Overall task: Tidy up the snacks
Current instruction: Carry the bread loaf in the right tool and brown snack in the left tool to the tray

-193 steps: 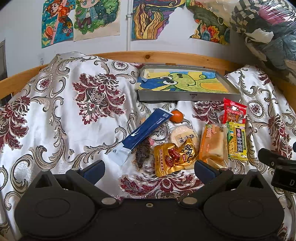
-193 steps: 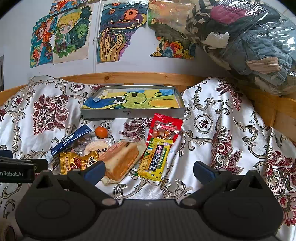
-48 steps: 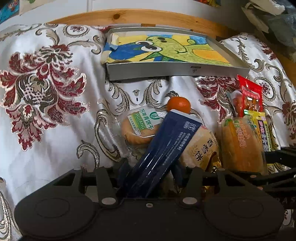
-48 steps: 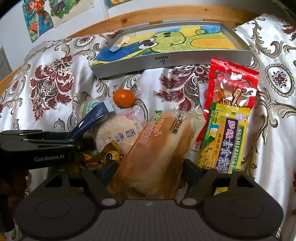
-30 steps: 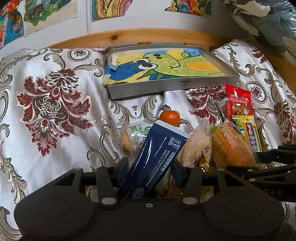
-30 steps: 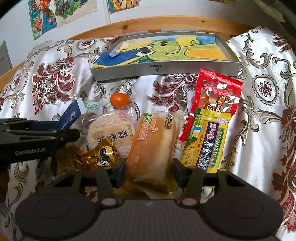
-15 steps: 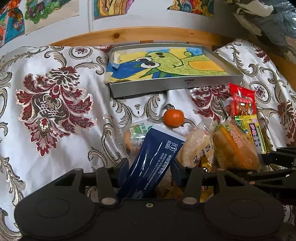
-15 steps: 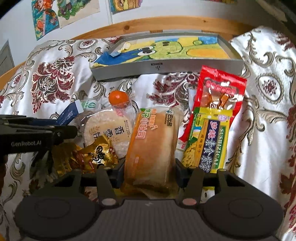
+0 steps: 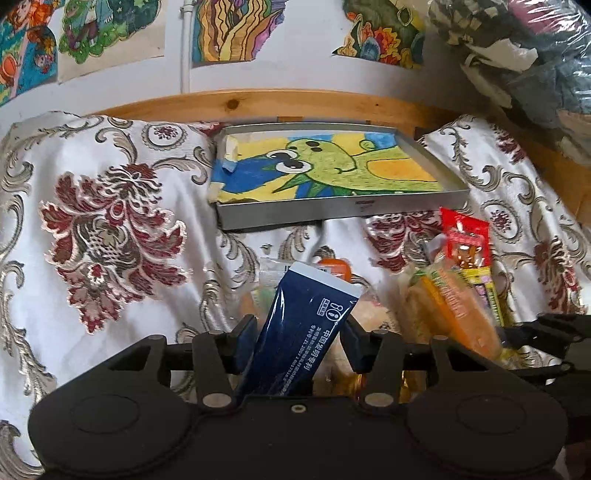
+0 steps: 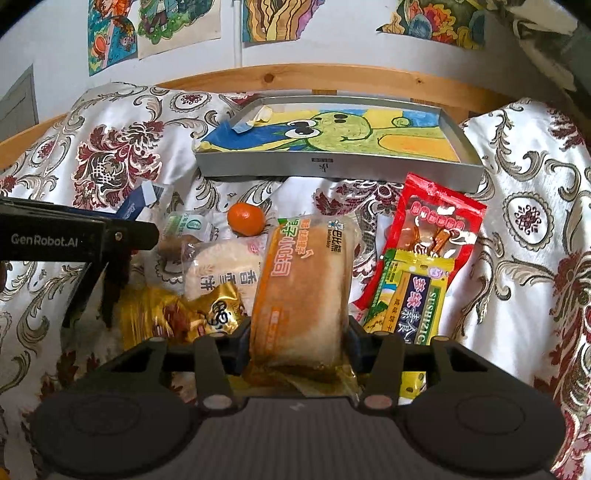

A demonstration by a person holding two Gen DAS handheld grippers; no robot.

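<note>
My left gripper (image 9: 301,341) is shut on a dark blue packet (image 9: 301,332), which is raised off the bed and points toward the grey tray (image 9: 332,216). My right gripper (image 10: 297,341) is shut on a wrapped orange bread bun (image 10: 304,288), also lifted. The tray (image 10: 332,166) has a green cartoon drawing lining its bottom. On the bedspread lie a small orange (image 10: 245,219), a round rice cake pack (image 10: 221,273), a gold packet (image 10: 177,317), a red snack bag (image 10: 436,229) and a yellow-green biscuit pack (image 10: 413,299). The left gripper's body (image 10: 74,236) shows in the right wrist view.
A floral bedspread (image 9: 110,236) covers the surface, with a wooden rail (image 9: 258,105) behind the tray. Drawings (image 10: 162,22) hang on the wall. A plastic-wrapped bundle of clothes (image 9: 517,55) sits at the upper right. Bare bedspread lies to the left of the snacks.
Both grippers have risen and tilted up with their loads; more of the wall shows now. The blue packet and the bun stay held between the fingers.
</note>
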